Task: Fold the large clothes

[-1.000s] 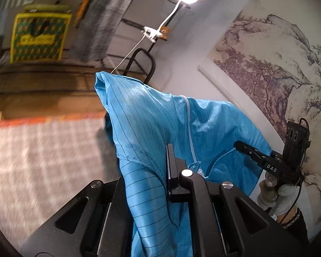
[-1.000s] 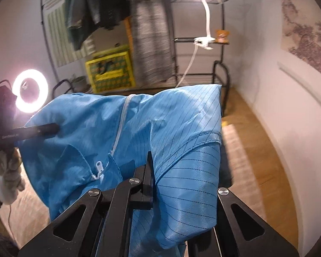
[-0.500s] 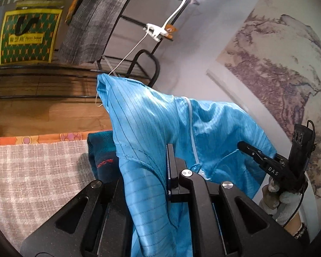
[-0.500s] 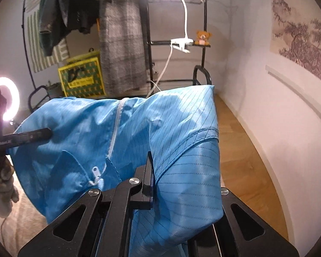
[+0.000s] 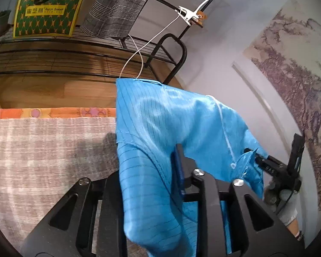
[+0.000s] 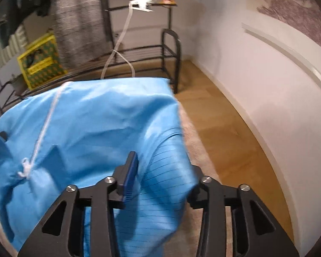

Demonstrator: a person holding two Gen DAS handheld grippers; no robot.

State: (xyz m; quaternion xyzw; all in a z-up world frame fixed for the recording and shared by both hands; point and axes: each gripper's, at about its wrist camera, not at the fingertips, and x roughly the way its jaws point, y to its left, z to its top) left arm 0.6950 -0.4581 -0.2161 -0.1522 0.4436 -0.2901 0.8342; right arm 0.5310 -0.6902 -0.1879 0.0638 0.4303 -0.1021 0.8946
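Releasing the blue garment [image 5: 160,128] over the grey blanket [image 5: 42,150]: left gripper [image 5: 152,171] and right gripper [image 6: 160,175] jaws have just been opening, cloth draped between them. The operator should lower both evenly, keeping the shoulders level.

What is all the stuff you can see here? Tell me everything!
jacket: one, bright blue with a white zip, draped across both tools
rug: one, grey-beige checked, below on the left
rack: one, black metal, at the back
box: one, green and yellow, on the rack
checked cloth: one, grey, hanging above the rack
lamp clip: one, white, on the rack
wall painting: one, purplish trees, right wall
floor: wooden, brown, beside the rug
glove: one, white, on the right hand
left tool: black, jaws just opening, jacket between them
right tool: black, jaws just opening, jacket between them
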